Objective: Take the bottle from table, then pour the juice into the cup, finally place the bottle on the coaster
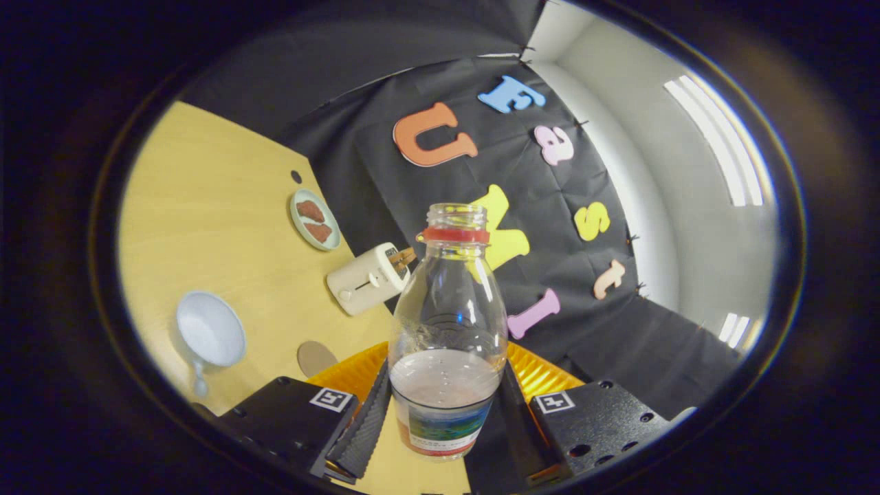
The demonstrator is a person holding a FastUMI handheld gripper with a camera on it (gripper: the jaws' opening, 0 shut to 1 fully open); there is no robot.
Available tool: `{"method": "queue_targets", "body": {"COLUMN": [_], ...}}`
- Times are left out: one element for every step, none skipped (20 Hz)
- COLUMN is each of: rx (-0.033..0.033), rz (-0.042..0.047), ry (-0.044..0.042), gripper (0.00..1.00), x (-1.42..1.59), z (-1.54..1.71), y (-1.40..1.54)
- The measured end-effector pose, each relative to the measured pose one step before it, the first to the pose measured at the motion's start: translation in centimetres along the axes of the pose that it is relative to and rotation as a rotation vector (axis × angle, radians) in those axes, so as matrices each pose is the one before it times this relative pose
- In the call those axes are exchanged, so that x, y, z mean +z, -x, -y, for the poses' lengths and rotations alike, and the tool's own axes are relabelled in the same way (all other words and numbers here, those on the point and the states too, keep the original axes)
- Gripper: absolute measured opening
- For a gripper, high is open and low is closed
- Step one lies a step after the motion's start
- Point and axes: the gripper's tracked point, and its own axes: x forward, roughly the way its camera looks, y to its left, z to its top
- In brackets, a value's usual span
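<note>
**Bottle's in hand, cup is next**

Gripper view: the tool (pixel 443 412) is clamped on the bottle (pixel 447 323), both fingers pressing its lower body, lifted off the surface (pixel 227 227). Cap's off, some juice left. Looks like the carry step; next it needs moving over the cup (pixel 210 330) and tilting.

Claw-mounted fisheye, close, tilted over table (pixel 206 227)

Gripper (pixel 443 412): both fingers pressing on the clear plastic bottle (pixel 447 309), open red-ringed mouth, lower centre.
Pale blue cup (pixel 210 330): sitting lower left on the yellow table (pixel 206 206).
</note>
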Motion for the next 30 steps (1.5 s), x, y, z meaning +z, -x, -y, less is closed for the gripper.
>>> {"method": "queue_targets", "body": {"rx": [0.00827,0.00232,-0.00446,-0.00667,-0.00909,0.01579,0.00732,-0.00259,0.01276,0.00254,-0.01175,-0.01228,-0.00457,-0.00589,0.00205,-0.00154,-0.00167,0.00555,0.00705,0.00252,-0.00359,0.00612,0.00841,-0.0044,-0.00356,0.00917,0.00227,0.00664,0.01003,0.01191], "rz": [-0.01086,-0.00058,0.00285,-0.00036,-0.00219,-0.00033,-0.00114,-0.0076,0.00945,-0.00212,0.00663,0.01022,-0.00071,0.00756,0.00049,0.00148,-0.00141,-0.00537,-0.00373,-0.0064,-0.00409,-0.00157,-0.00236,-0.01168,-0.00878,-0.00823,-0.01219,0.00098,-0.00195,-0.00666], "ry": [-0.05345,-0.04827,-0.04036,-0.04055,-0.04251,-0.06022,-0.04195,-0.0408,-0.05014,-0.03678,-0.03907,-0.03091,-0.02933,-0.03427,-0.02273,-0.02179,-0.01794,-0.01247,-0.01924,-0.02099,-0.01988,-0.02309,-0.01584,-0.00221,-0.00497,-0.02021,-0.01057,-0.01131,-0.01491,-0.01593], "gripper": [0.81,0.81,0.81,0.81,0.81,0.81,0.81,0.81,0.81,0.81,0.81,0.81,0.81,0.81,0.81,0.81,0.81,0.81,0.81,0.81,0.81,0.81,0.81,0.81,0.81,0.82,0.82,0.82,0.83,0.83], "x": [0.021,0.345,0.356,0.331,0.099,0.226,-0.113,-0.097,0.18,-0.023,-0.039,-0.049,-0.217,-0.006,-0.262,-0.242,-0.433,-0.514,-0.812,-0.647,-0.927,-0.819,-0.883,-0.891,-0.952,-0.728,-0.974,-0.58,-0.652,-0.801], "z": [0.33,0.364,0.387,0.291,0.386,-0.381,-0.167,0.111,-0.09,-0.119,0.336,0.287,0.136,0.088,0.055,0.062,0.167,-0.197,-0.176,-0.212,0.171,-0.075,-0.209,0.102,0.215,-0.12,-0.025,-0.011,-0.253,-0.167], "y": [-0.321,-0.184,-0.331,-0.406,-0.222,-0.372,-0.154,-0.39,-0.34,-0.467,-0.378,-0.552,-0.75,-0.816,-0.772,-0.854,-1.001,-1.034,-0.723,-0.859,-0.786,-0.961,-0.899,-0.938,-0.575,-0.786,-0.853,-0.57,-0.624,-0.635]}}
